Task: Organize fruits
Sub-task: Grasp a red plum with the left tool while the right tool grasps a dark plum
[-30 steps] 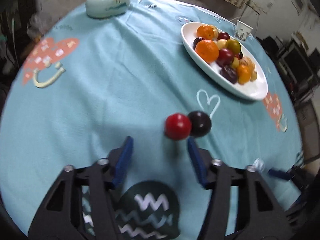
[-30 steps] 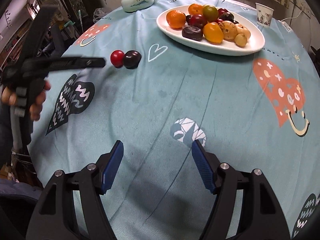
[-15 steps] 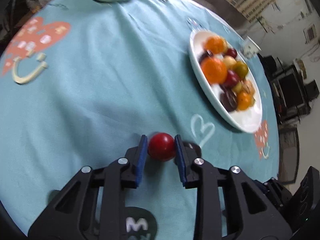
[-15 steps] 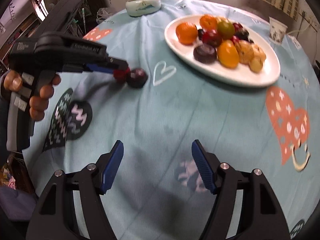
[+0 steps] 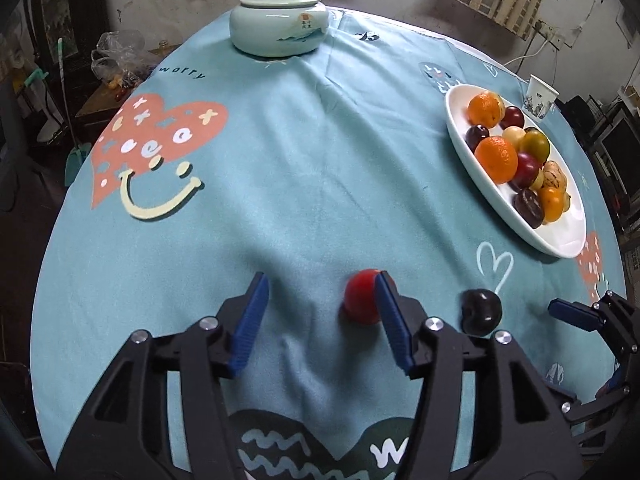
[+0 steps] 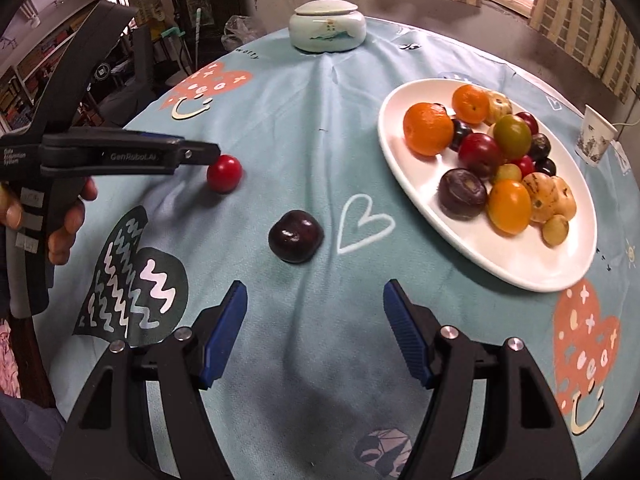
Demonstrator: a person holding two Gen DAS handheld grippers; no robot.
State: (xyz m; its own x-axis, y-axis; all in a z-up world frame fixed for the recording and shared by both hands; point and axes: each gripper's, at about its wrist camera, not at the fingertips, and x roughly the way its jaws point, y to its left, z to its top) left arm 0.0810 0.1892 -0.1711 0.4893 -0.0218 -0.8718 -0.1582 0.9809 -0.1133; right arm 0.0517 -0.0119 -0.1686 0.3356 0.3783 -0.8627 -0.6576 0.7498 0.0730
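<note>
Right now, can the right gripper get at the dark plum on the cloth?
Probably yes. The right gripper is open, and the dark plum lies just ahead of it on bare cloth. The red fruit and the left gripper sit off to one side.

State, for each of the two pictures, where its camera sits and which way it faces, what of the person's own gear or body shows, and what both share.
Left wrist: on the left gripper, tilted down across the tablecloth; jaws open, red fruit against one pad.
Right wrist: on the right gripper, tilted down; jaws open and empty; a hand shows at left.
Shared: red fruit, dark fruit, white plate, lidded jar.
</note>
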